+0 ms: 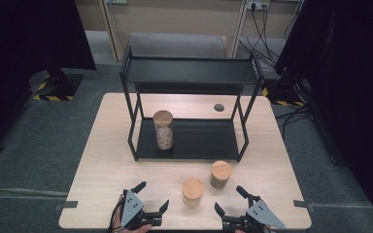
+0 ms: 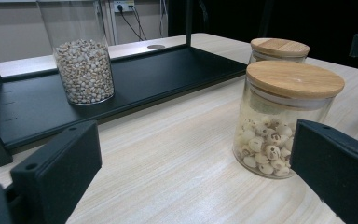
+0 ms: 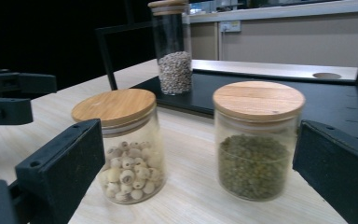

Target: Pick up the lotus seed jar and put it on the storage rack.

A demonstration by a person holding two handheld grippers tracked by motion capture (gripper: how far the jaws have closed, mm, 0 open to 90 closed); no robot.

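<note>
One tall glass jar of grain (image 1: 163, 129) already stands on the black metal rack (image 1: 209, 141). Two short wood-lidded glass jars, the white-seed jar (image 1: 193, 191) and the green-bean jar (image 1: 220, 174), wait on the table just ahead, between the left gripper (image 1: 151, 196) and the right gripper (image 1: 229, 200). Both grippers are wide open, holding nothing.

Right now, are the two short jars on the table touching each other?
Apart. The high view shows bare tabletop between the lotus seed jar and the green bean jar; the right gripper view shows the same gap.

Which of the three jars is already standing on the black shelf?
The tall jar of small pale grains, on the rack's lower shelf. The jar of white seeds and the jar of green lentils stand on the table.
</note>
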